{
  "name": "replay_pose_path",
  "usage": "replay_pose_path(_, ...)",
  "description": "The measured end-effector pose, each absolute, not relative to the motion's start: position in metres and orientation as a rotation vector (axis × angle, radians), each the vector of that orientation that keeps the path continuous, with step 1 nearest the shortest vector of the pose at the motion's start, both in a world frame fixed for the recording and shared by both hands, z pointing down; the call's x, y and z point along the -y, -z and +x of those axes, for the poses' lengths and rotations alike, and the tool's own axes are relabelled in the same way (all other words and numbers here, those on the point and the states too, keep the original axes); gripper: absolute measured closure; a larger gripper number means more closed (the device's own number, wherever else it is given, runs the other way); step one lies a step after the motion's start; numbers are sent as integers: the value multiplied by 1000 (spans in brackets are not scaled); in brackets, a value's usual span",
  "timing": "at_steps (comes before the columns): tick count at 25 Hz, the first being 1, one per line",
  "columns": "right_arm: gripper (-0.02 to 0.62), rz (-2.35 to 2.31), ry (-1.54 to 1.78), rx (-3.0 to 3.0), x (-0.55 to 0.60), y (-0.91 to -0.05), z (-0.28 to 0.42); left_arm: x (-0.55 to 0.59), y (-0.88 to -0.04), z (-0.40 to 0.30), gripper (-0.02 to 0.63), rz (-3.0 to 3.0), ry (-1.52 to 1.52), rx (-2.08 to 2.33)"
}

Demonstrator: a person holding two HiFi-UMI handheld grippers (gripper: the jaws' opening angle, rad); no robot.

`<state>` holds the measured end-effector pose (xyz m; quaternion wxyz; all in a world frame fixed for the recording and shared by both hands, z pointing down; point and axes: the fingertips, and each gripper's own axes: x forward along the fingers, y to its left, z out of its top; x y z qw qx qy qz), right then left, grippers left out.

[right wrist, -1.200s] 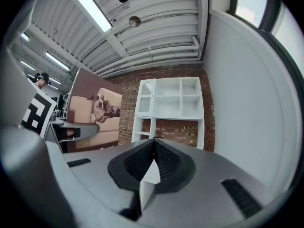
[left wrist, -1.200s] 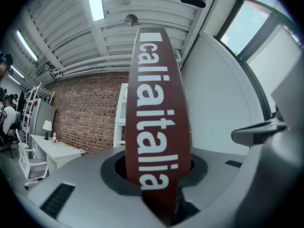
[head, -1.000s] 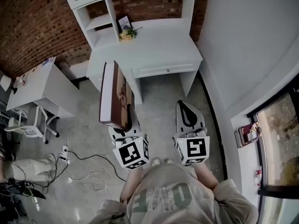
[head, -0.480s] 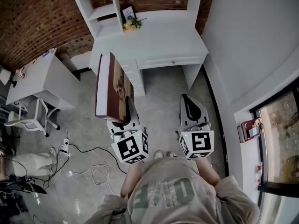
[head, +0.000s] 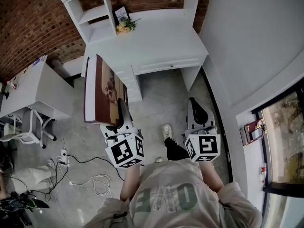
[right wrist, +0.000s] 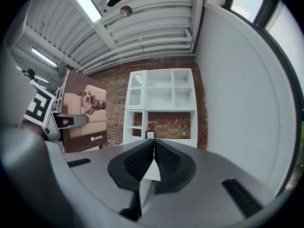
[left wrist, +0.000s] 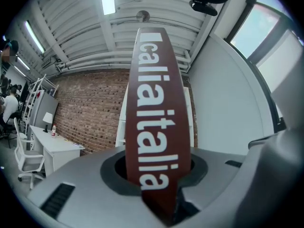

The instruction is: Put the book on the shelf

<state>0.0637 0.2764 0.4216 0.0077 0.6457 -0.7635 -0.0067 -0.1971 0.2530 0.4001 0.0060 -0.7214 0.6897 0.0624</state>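
My left gripper is shut on the lower edge of a large brown book with a dog on a sofa on its cover, and holds it upright over the floor in front of the white desk. The desk's shelf unit stands against the brick wall. In the left gripper view the book's brown spine with white lettering rises from between the jaws of the left gripper. My right gripper is shut and empty. The right gripper view shows that gripper, the shelf ahead and the book at left.
A picture frame and yellow flowers stand on the desk by the shelf. A smaller white table and a chair are at the left. Cables and a power strip lie on the floor. A window is at the right.
The person has stepped forward, one foot now showing between the grippers. The book and left gripper have shifted left and slightly up in the view. Both grips are unchanged.
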Motion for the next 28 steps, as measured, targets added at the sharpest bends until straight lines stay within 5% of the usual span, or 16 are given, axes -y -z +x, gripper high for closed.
replay_pose_path(28, 578, 1765, 124, 2567, 203, -402, 124, 186, -391, -113, 449, -2127, -126, -2306)
